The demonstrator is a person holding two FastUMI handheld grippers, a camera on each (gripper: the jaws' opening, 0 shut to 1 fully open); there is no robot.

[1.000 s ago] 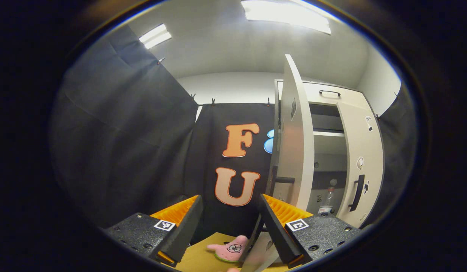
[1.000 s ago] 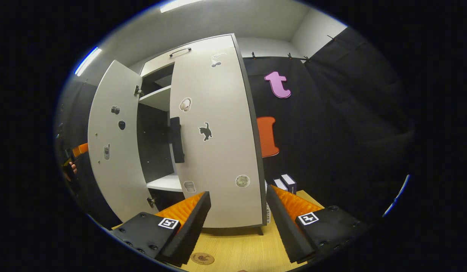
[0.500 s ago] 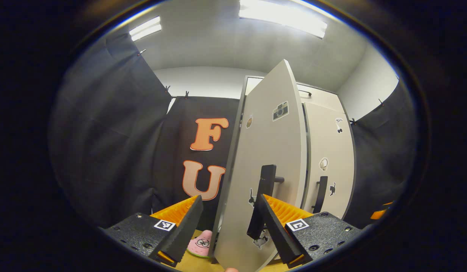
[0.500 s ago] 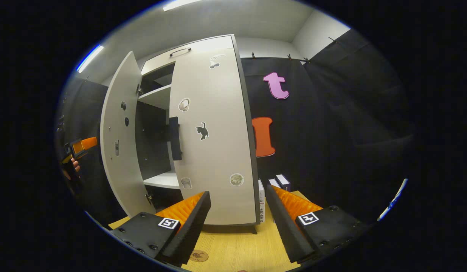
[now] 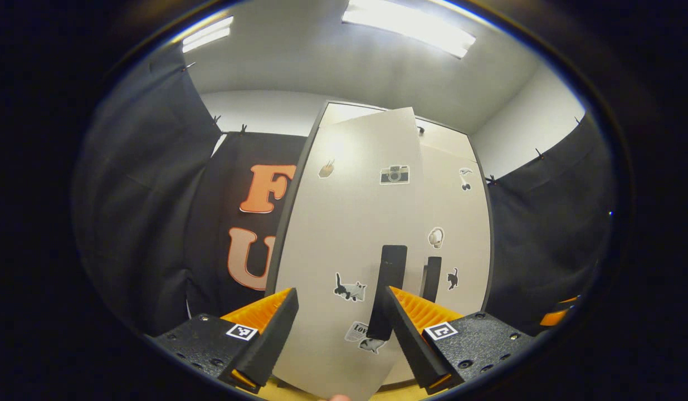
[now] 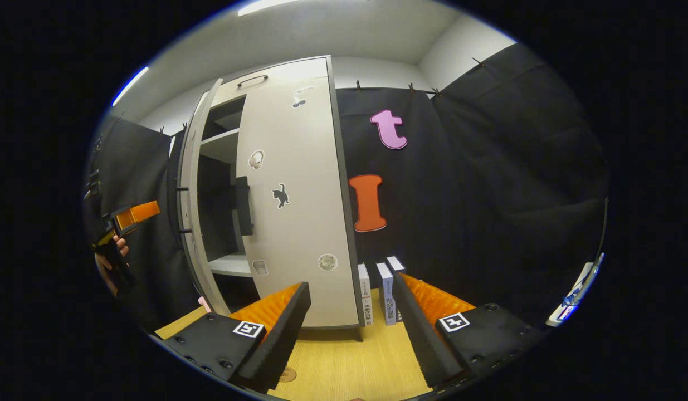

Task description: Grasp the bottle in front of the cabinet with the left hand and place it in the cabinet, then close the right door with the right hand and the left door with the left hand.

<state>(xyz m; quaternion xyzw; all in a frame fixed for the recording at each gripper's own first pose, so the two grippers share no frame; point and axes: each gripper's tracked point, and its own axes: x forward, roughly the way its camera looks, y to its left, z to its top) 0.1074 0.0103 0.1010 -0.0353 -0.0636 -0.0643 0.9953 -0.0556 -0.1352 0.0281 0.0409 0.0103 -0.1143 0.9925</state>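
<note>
The left gripper (image 5: 335, 334) stood wide open with nothing between its fingers, close before the pale grey sticker-covered left door (image 5: 344, 239), which hung partly open. The right gripper (image 6: 349, 328) gaped wide over the wooden table (image 6: 349, 362); beyond it, the matching right door (image 6: 291, 200) was closed on the tall cabinet (image 6: 277, 69). The bottle was hidden.

Left tongs (image 5: 338, 328) spread, left door (image 5: 344, 234) close ahead, nearly closed.

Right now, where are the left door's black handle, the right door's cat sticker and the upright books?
left door's black handle (image 5: 389, 278), left gripper view, mid-bar
right door's cat sticker (image 6: 280, 195), right gripper view, body
upright books (image 6: 386, 292), right gripper view, middle spine
</note>
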